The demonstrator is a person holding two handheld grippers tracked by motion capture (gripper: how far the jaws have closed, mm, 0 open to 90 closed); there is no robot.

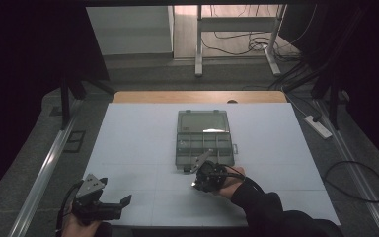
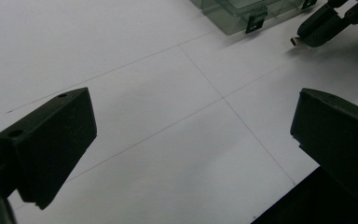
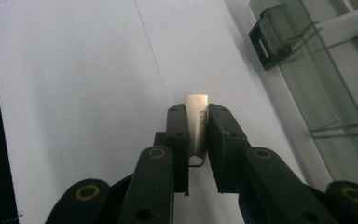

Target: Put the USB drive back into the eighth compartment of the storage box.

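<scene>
Right hand-held gripper (image 3: 198, 140) pinches a small flat metal piece (image 3: 197, 122) upright between its jaws, just above the white tabletop (image 1: 138, 148). At its 12 o'clock sits the open clear compartment box (image 1: 205, 138). Left hand-held gripper (image 1: 113, 205), at 8 o'clock, is spread wide and empty.
</scene>
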